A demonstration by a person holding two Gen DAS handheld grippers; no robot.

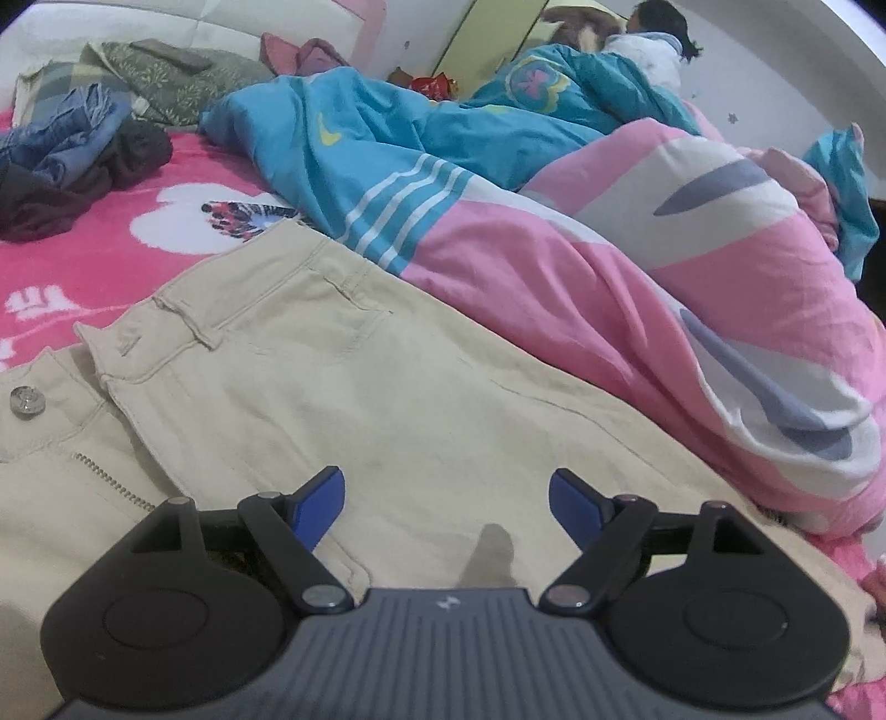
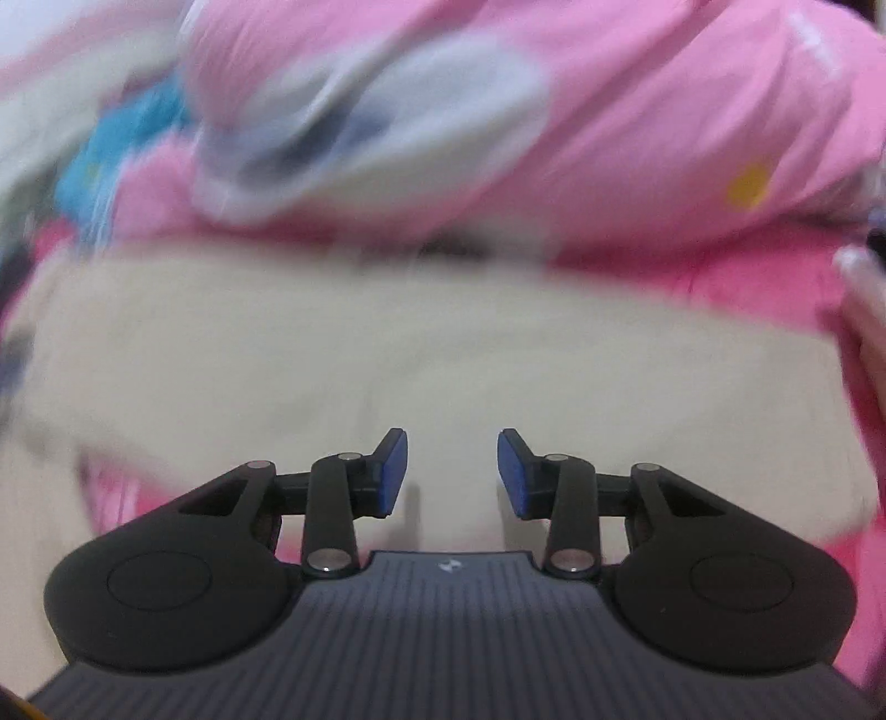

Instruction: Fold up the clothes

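Note:
Beige trousers (image 1: 343, 387) lie spread on a pink flowered bed sheet (image 1: 83, 260), waistband, metal button (image 1: 26, 400) and zip at the left. My left gripper (image 1: 446, 501) is open and empty just above the trouser fabric. In the blurred right wrist view the trousers (image 2: 387, 343) stretch across the middle, and my right gripper (image 2: 452, 473) is open and empty above them.
A pink and blue quilt (image 1: 609, 249) is heaped along the right of the trousers; it also shows in the right wrist view (image 2: 554, 122). A pile of dark and denim clothes (image 1: 72, 160) lies at the far left. Pillows (image 1: 166, 77) and a person (image 1: 653, 39) are at the back.

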